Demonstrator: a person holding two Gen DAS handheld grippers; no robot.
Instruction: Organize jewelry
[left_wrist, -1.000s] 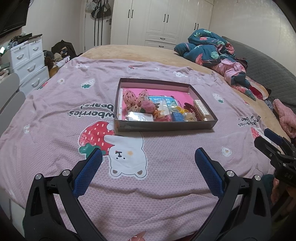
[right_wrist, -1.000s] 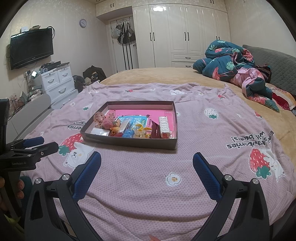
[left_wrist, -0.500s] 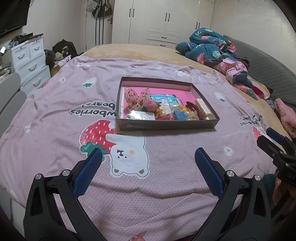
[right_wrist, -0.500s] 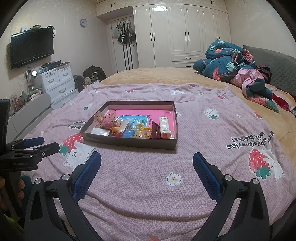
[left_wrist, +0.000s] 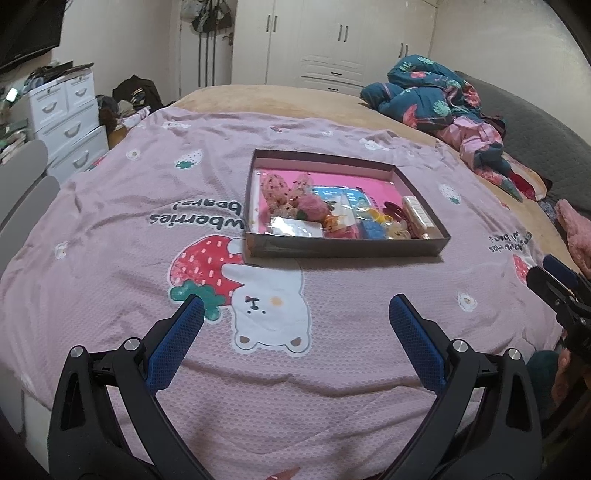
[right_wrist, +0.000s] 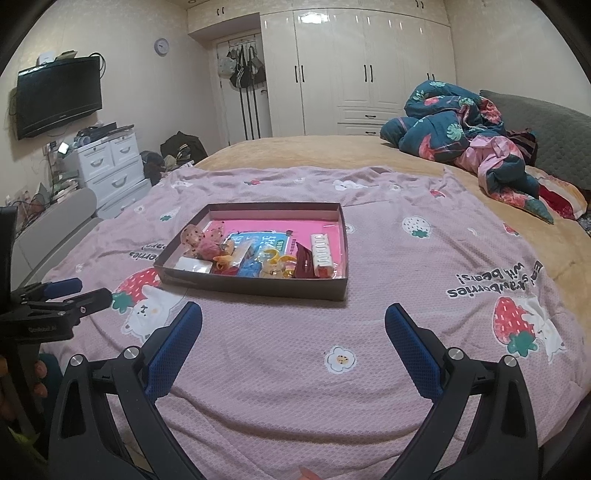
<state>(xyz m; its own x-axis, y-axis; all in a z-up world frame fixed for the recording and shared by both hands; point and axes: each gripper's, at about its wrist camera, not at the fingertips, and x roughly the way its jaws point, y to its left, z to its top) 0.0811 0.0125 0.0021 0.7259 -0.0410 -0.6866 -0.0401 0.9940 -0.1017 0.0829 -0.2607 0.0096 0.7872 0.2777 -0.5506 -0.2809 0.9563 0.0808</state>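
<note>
A shallow dark cardboard box (left_wrist: 343, 252) (right_wrist: 258, 286) with a pink floor lies on the purple bedspread in the middle of both views. Inside are pink fluffy hair pieces (left_wrist: 295, 201) (right_wrist: 201, 242), a blue packet (left_wrist: 338, 194) (right_wrist: 258, 240), yellow clips (right_wrist: 273, 258) and a white boxed strip (left_wrist: 417, 216) (right_wrist: 322, 251). My left gripper (left_wrist: 295, 314) hovers open over the bear print, short of the box. My right gripper (right_wrist: 293, 319) is open too, just before the box's near wall. Each gripper appears at the other view's edge.
A heap of teal and pink bedding (right_wrist: 465, 125) lies at the bed's far right. White drawers (right_wrist: 107, 162) and a wall television (right_wrist: 59, 96) stand left of the bed. White wardrobes (right_wrist: 351, 74) fill the back wall. A grey chair back (left_wrist: 22, 195) is at the left.
Both grippers have stayed open. The left view has tipped slightly, so the box sits a little lower in it; the right view is nearly unchanged.
</note>
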